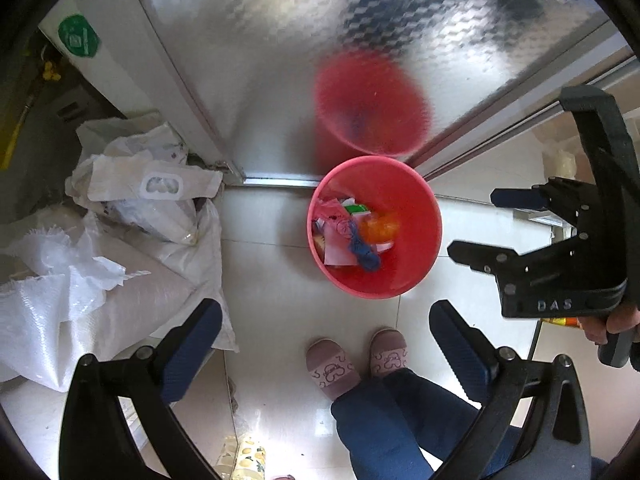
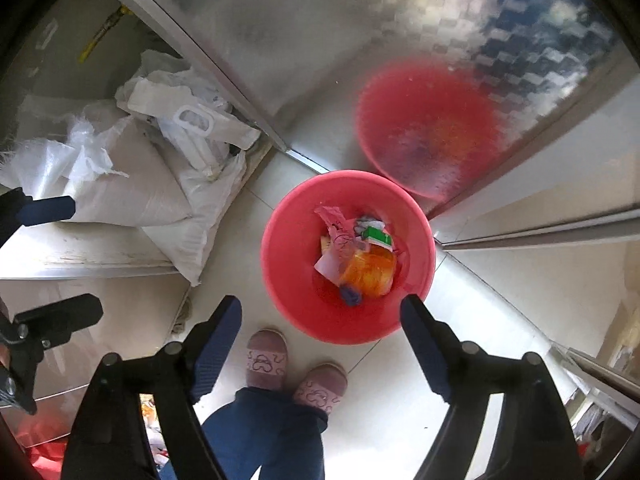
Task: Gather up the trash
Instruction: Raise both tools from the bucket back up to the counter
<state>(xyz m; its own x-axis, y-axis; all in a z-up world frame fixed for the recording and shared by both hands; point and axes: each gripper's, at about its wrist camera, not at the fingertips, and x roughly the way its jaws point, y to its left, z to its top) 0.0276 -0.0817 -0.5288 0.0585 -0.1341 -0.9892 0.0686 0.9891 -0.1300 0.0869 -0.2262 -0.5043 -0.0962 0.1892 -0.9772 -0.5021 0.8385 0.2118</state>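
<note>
Pale floor tiles under me, both my grippers pointing down with nothing in them.

My left gripper (image 1: 326,338) is spread wide; my right gripper (image 2: 322,326) is also parted and empty. Beyond the fingertips stands the red bin (image 2: 288,280), trash (image 2: 360,256) lying inside it, against a shiny metal door (image 1: 280,40). White sacks (image 1: 120,280) lie to the left; my slippers (image 1: 332,368) just below.

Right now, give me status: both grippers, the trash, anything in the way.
Left gripper open, empty. Right gripper open, empty, above round red plastic bin. Orange wrapper, green carton, pink scraps in bin. White woven sacks off left; nothing blocking.
</note>
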